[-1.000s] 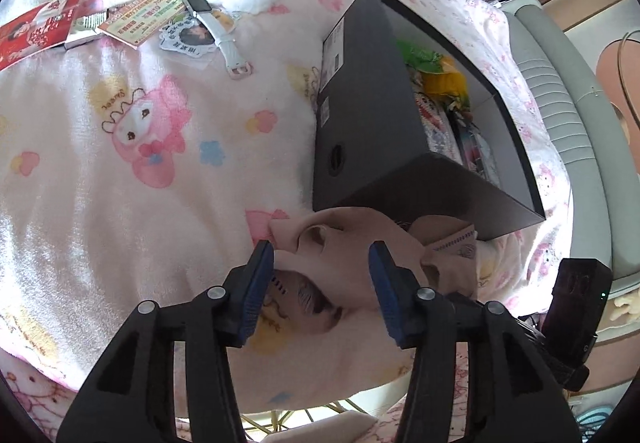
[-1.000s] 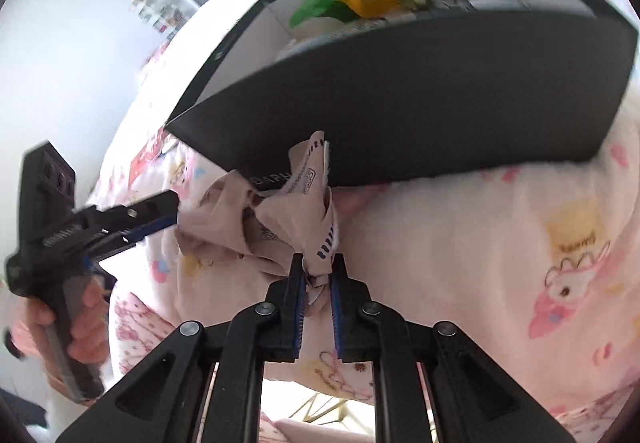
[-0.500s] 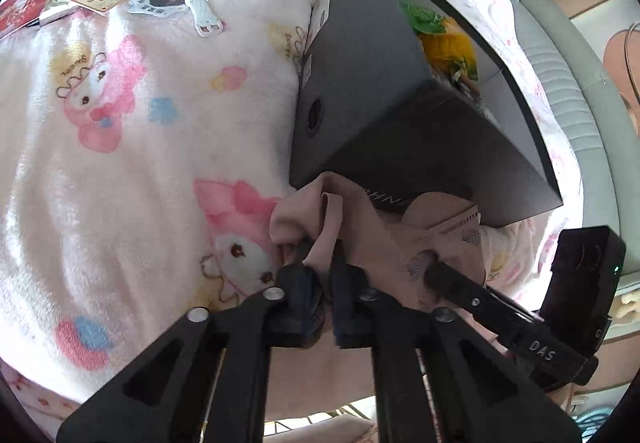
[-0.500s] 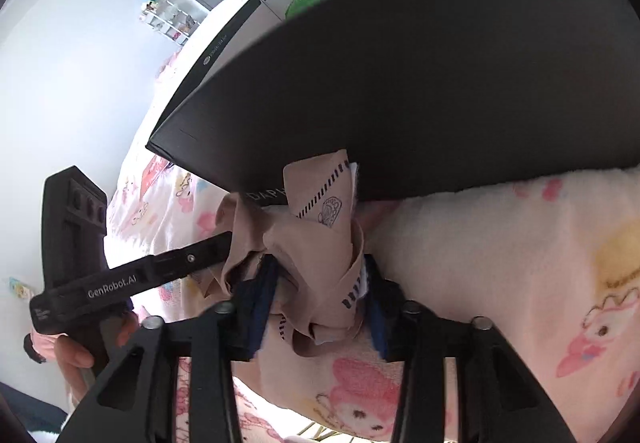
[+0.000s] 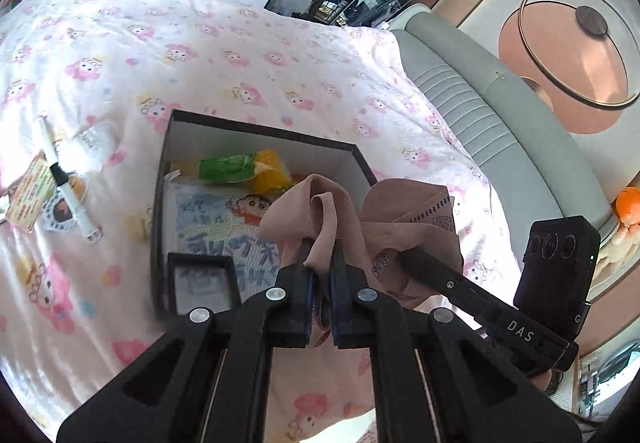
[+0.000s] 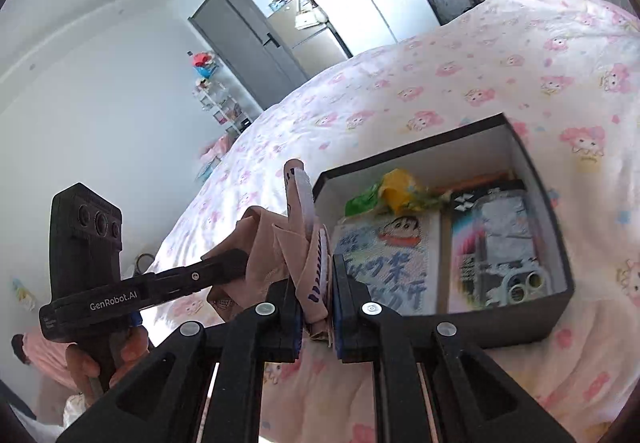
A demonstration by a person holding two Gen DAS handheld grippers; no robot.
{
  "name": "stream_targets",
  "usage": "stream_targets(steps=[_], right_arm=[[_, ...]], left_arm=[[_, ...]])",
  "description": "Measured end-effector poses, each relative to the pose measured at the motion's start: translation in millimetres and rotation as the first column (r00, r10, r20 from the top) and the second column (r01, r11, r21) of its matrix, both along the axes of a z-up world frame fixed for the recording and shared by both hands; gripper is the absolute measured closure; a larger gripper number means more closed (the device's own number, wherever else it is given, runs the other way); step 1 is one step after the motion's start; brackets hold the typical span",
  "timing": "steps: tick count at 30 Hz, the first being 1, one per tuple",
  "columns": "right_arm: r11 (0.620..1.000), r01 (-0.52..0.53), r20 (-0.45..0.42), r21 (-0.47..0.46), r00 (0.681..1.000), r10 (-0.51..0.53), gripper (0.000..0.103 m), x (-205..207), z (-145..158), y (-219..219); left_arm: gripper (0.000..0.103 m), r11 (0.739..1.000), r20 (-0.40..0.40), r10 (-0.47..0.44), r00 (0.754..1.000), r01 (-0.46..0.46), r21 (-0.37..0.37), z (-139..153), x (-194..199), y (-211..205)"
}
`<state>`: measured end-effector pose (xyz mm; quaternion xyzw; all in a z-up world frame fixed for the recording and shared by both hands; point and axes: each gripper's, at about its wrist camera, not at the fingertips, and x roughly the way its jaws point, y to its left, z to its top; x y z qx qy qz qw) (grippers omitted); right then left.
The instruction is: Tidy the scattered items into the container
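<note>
I have the crumpled beige fabric garment with the dark printed trim [image 5: 320, 219] held off the pink cartoon-print bedspread [image 5: 224, 55] between both tools. The left gripper [image 5: 321, 275] has its jaws pressed together on one fold of the cloth. The right gripper [image 6: 316, 285] has its jaws closing on the printed hem, which sits between the pads. The garment hangs just over the near wall of the open black rectangular cardboard box [image 6: 520, 317].

Procedure for the step in hand, as I judge it:

1. Carry both grippers forward together so the cloth does not stretch or slip from either pad.
2. Clear the near wall fully before lowering; a trailing fold could catch the rim and tip the box on the soft bedding.
3. Aim for the free area over the blue cartoon-print flat item [image 6: 384, 263], away from the green and yellow snack packet [image 5: 244, 171] at the far wall.
4. Lower until the fabric rests on the contents, then part both pairs of jaws.
5. Check that no cloth drapes over the rim.

The white pen-like item [image 5: 66, 183] and the printed cards [image 5: 30, 195] remain on the bedspread left of the box, still to be collected.
</note>
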<state>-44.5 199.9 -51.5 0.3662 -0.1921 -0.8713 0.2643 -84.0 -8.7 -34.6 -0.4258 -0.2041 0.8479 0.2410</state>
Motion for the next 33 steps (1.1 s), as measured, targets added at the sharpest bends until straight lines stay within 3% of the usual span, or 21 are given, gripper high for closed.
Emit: stream_targets(steps=[3, 6, 10, 13, 17, 21, 26, 31, 33], right_arm=[[0.996, 0.065, 0.047, 0.063, 0.997, -0.068, 0.094, -32.5, -10.6, 25.0], [0.991, 0.091, 0.109, 0.101, 0.989, -0.102, 0.094, -32.6, -25.2, 38.4], [0.983, 0.112, 0.165, 0.142, 0.977, -0.135, 0.092, -42.8, -41.3, 42.8], [0.978, 0.118, 0.198, 0.171, 0.968, -0.152, 0.090, -49.0, -45.8, 46.9], [0.959, 0.145, 0.169, 0.244, 0.967, -0.189, 0.082, -48.4, -35.7, 52.8], [0.962, 0.189, 0.091, 0.197, 0.974, -0.209, 0.081, -42.6, -18.2, 65.1], [0.973, 0.125, 0.097, 0.196, 0.984, -0.146, 0.081, -42.1, -16.8, 65.1], [0.974, 0.112, 0.158, 0.199, 0.977, -0.145, 0.081, -45.3, -28.9, 65.5], [0.973, 0.108, 0.185, 0.202, 0.972, -0.146, 0.081, -49.6, -34.7, 65.4]], left_arm=[[0.099, 1.000, 0.047, 0.015, 0.999, -0.014, -0.013, -16.7, -22.8, 13.4], [0.099, 1.000, 0.099, -0.006, 0.995, 0.006, 0.001, -34.7, -28.5, 25.2], [0.098, 0.993, 0.161, 0.009, 0.987, 0.011, -0.120, -57.9, -31.2, 39.8], [0.098, 0.992, 0.180, 0.003, 0.984, 0.020, -0.122, -64.0, -30.3, 39.0], [0.098, 0.994, 0.160, -0.027, 0.987, 0.044, -0.105, -59.8, -36.0, 45.1], [0.094, 0.992, 0.174, -0.103, 0.979, 0.115, -0.058, -60.9, -41.1, 63.9], [0.087, 0.978, 0.239, -0.195, 0.951, 0.208, -0.030, -75.7, -46.3, 95.1], [0.086, 0.971, 0.379, -0.083, 0.922, 0.161, -0.179, -99.9, -52.3, 98.9], [0.086, 0.966, 0.378, -0.037, 0.925, 0.131, -0.225, -100.0, -50.0, 89.6]])
